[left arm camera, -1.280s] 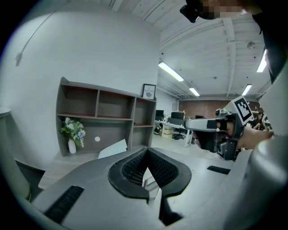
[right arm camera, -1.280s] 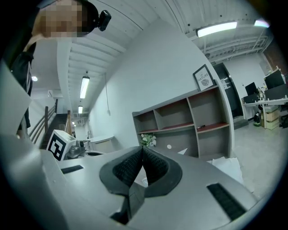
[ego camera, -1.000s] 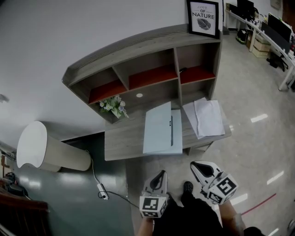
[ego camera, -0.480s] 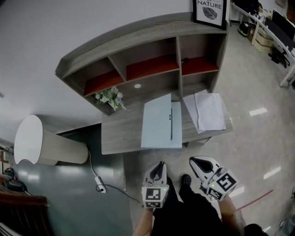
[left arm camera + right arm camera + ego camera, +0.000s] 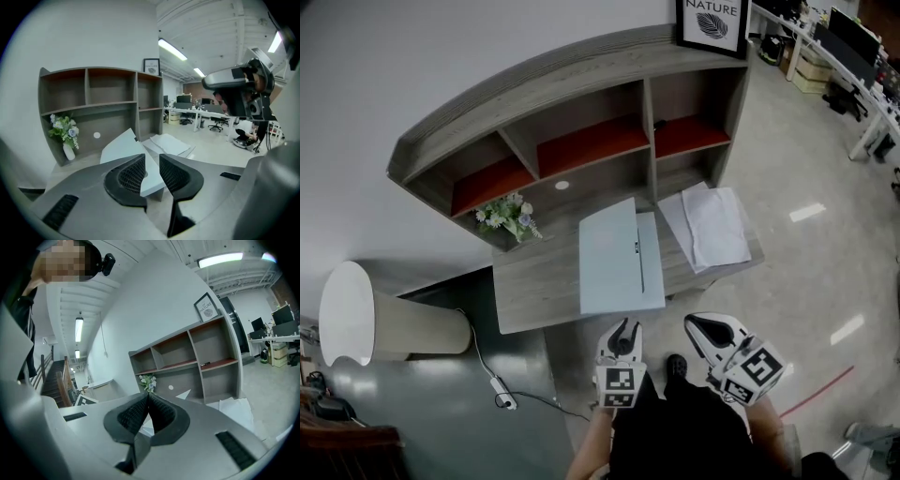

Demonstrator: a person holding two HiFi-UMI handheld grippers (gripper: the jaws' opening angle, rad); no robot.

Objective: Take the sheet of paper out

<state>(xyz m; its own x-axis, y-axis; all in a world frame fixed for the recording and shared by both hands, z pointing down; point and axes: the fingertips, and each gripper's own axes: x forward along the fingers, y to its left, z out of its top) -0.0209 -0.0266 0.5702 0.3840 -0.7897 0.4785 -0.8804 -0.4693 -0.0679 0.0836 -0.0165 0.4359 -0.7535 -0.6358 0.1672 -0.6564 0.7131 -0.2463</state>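
Note:
A light-blue folder (image 5: 619, 258) lies on the grey desk (image 5: 534, 286), its cover partly raised, with a dark clip strip (image 5: 635, 248) along its right side. White sheets of paper (image 5: 708, 227) lie loose at the desk's right end. My left gripper (image 5: 622, 328) hovers just before the desk's front edge below the folder; its jaws are opening and nothing is between them. In the left gripper view the folder (image 5: 125, 147) shows beyond the left gripper (image 5: 151, 158). My right gripper (image 5: 694, 324) is shut and empty, off the desk to the right.
A shelf unit (image 5: 572, 141) with red-lined compartments rises behind the desk, with a framed picture (image 5: 711, 23) on top. A flower vase (image 5: 506, 216) stands at the desk's back left. A white lamp shade (image 5: 356, 314) and a floor cable (image 5: 502, 398) lie to the left.
The left gripper has moved forward and down toward the desk's front edge, and its jaws have parted. The right gripper shifted only slightly.

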